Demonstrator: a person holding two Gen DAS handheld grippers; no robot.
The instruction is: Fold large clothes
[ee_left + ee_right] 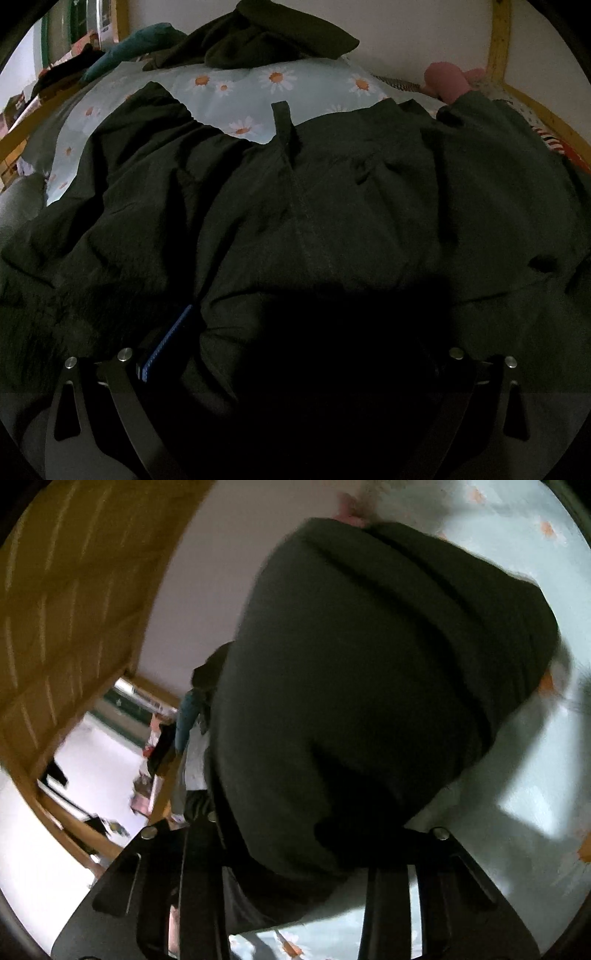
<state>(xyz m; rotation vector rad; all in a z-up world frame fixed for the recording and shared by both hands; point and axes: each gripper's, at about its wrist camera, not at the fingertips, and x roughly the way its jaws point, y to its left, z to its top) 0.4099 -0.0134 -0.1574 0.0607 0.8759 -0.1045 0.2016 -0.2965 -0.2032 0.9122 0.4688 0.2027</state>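
Note:
A large dark green garment [295, 206] lies spread over a light blue daisy-print bedsheet [236, 85]. A narrow tab [282, 118] sticks up at its far edge. My left gripper [291, 332] sits low over the near part of the garment; cloth bulges between its jaws, one blue finger pad [168, 341] shows, and the right finger is lost in shadow. In the tilted, blurred right wrist view, a fold of the same dark garment [369, 686] fills the middle and runs down between the jaws of my right gripper [295, 849]. Its fingertips are hidden by cloth.
A second dark garment [266, 40] is piled at the far side of the bed, beside a teal cloth [144, 40]. A pink soft toy [447, 81] lies far right. Yellow wooden bed rails [498, 40] frame the bed. A wooden panel [66, 602] and cluttered shelves [155, 746] show at left.

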